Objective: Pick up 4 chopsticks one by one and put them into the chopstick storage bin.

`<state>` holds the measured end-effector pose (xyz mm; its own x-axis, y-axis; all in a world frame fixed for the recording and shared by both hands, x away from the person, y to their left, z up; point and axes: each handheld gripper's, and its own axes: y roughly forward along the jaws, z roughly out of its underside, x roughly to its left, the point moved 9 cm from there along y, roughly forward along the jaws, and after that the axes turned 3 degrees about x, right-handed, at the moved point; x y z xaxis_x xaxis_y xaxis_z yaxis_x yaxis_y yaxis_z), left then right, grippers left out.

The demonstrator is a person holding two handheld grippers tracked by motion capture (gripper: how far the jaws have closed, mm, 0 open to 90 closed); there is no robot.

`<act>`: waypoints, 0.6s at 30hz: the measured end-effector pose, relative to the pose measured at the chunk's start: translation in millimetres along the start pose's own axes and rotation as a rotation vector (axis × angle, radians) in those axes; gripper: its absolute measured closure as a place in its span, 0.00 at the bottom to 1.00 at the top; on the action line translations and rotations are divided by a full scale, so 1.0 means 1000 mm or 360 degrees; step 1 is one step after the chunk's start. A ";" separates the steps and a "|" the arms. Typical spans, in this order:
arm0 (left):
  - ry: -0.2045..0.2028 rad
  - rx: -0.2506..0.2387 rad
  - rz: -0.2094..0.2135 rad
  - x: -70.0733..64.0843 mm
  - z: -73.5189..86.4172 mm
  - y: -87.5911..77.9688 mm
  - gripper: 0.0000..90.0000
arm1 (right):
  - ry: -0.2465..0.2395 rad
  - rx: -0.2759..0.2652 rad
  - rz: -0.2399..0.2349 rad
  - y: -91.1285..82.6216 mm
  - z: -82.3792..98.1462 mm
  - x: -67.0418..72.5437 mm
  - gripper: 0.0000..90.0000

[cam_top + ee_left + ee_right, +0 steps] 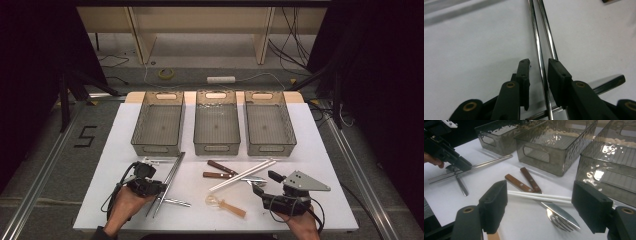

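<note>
— Two metal chopsticks [172, 172] [537, 37] side by side on the left part of the table [310, 150], in front of the left bin [156, 148], crossing over a flat metal handle [609, 81]. Down over them, the left gripper [162, 186] [539, 63], unclenched: one stick between the pads, clear of the left pad, close against the right one. Second stick running under the right jaw.

— Holding anything yet?

— No. Straddling only, nothing pinched. Off to the other side, the right gripper [265, 182] [540, 195], spread wide and empty, hovering near the fork [560, 220] and the white chopsticks [536, 196].

— Likely trouble?

— Probably catching a single stick instead of the pair, thanks to that second stick sitting outside the gap. Could also pin it flat beneath the right jaw and jam against the table.

— And with a good pinch?

— Still risky: smooth, round, thin steel, so prone to rolling or slipping out between flat pads. Gripped off the middle, liable to droop and swing on lifting, maybe knocking the bin wall.

— The handle underneath?

— Might get dragged or flicked along, given the crossing right by the jaws.

— Best precaution?

— Centre over both sticks, squeeze squarely, lift slowly.
</note>
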<state>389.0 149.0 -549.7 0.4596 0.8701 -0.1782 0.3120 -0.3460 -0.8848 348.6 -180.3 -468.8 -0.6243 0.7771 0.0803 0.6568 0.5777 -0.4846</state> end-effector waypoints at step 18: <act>-0.0017 0.0010 -0.0020 0.003 -0.002 0.002 0.88 | -0.0003 0.0003 0.0003 0.000 0.000 0.000 0.34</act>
<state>392.1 150.2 -550.9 0.4468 0.8780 -0.1715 0.3126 -0.3328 -0.8896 348.7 -180.1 -469.0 -0.6240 0.7776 0.0778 0.6570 0.5759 -0.4864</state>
